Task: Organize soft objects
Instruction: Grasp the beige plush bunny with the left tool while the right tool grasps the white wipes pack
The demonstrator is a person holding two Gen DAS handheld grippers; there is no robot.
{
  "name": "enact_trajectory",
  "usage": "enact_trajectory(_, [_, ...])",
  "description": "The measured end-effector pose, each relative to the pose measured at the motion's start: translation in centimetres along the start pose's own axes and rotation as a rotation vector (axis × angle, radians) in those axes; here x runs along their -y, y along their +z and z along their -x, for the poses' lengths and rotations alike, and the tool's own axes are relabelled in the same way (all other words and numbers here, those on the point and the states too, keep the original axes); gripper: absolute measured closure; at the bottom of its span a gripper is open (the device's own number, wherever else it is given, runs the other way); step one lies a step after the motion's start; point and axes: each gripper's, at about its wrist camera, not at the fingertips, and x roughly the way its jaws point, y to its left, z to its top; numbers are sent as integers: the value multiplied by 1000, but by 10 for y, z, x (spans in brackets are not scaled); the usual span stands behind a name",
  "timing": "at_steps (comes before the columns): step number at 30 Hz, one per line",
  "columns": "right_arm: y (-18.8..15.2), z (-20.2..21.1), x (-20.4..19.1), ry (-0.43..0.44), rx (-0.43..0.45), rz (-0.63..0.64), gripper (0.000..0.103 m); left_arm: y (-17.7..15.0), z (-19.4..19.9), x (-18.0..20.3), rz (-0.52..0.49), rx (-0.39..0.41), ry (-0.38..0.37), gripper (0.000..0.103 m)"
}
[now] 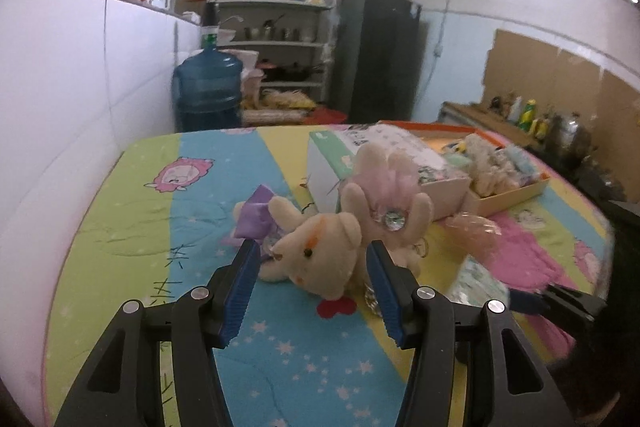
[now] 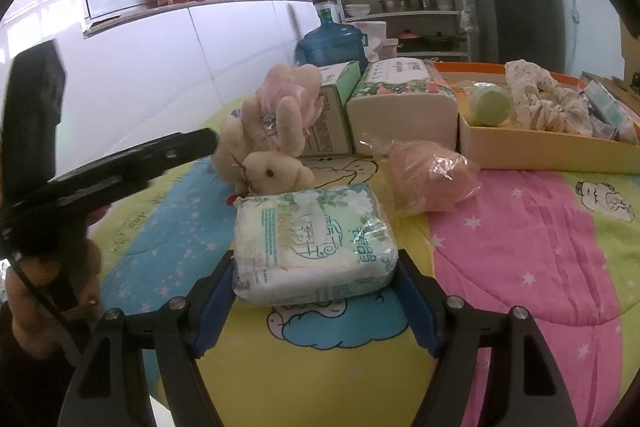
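A: Where do things stand?

B: The left gripper (image 1: 312,259) has its blue-padded jaws spread wide, one on each side of the cream plush bunny with the orange-marked face (image 1: 320,251), which lies on the striped cartoon-print quilt (image 1: 192,195); I can't tell whether the pads touch it. A second cream bunny with a pink feathery bow and a gem (image 1: 384,187) leans just behind it.

A: And the other side?

B: The right gripper (image 2: 316,291) brackets the white plastic-wrapped tissue pack with green leaf print (image 2: 316,243), jaws open, pads beside its ends; whether they touch it I can't tell.

A: How will they handle?

B: I'd judge both light and squashy. The bunny should be pinched across its head or belly, not the loose ribbon. The pack's film looks slick, so squeeze its short ends firmly.

A: Any writing?

B: Green Chinese characters and Latin lettering on the pack, too warped to read surely. The upright green-and-white tissue box (image 2: 336,107) and the floral-wrapped tissue block (image 2: 404,107) carry small print I can't make out.

A: Destination?

B: Probably the shallow orange-rimmed cardboard tray (image 2: 532,147), which already holds a patterned fabric scrunchie (image 2: 540,99)
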Motion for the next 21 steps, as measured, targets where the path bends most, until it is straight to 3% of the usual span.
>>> enact_trajectory(12, [-6, 8, 2, 33, 7, -6, 28, 14, -36, 17, 9, -107, 74, 46])
enact_trajectory(16, [-7, 10, 3, 35, 12, -5, 28, 9, -43, 10, 54, -151, 45, 47])
enact_trajectory(17, [-8, 11, 4, 37, 13, -6, 28, 8, -44, 8, 69, -155, 32, 52])
enact_trajectory(21, [-8, 11, 6, 45, 15, -15, 28, 3, -41, 1, 116, -139, -7, 56])
